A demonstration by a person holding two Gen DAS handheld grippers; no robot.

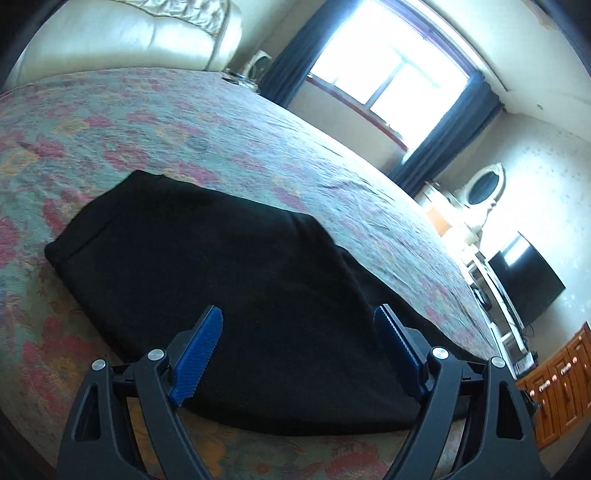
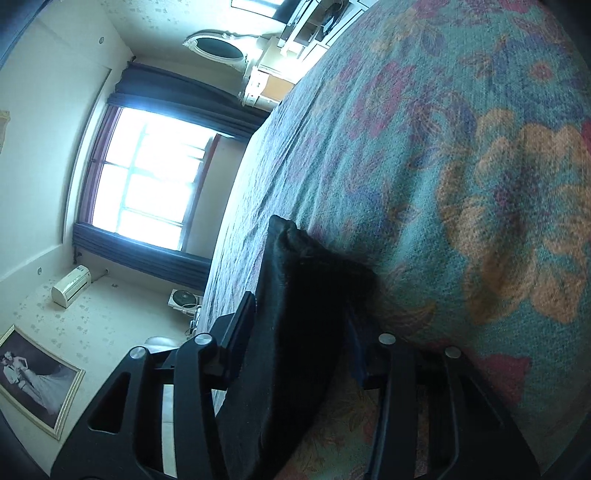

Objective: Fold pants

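Black pants [image 1: 221, 266] lie folded flat on a floral bedspread [image 1: 147, 122]. My left gripper [image 1: 299, 325] is open just above the near edge of the pants, its blue pads [image 1: 197, 354] wide apart and holding nothing. In the right wrist view, the black pants [image 2: 295, 332] fill the space between my right gripper's fingers [image 2: 243, 325]. My right gripper [image 2: 299, 317] is rolled sideways at the bedspread [image 2: 480, 184] and its jaws stand wide around a thick edge of the cloth. Its far finger is mostly hidden by the fabric.
A cream headboard [image 1: 122, 33] stands behind the bed. A bright window with dark curtains [image 1: 388, 70] is beyond the far side. A TV [image 1: 524, 284], a mirror [image 1: 484, 188] and wooden drawers [image 1: 561, 387] line the right wall.
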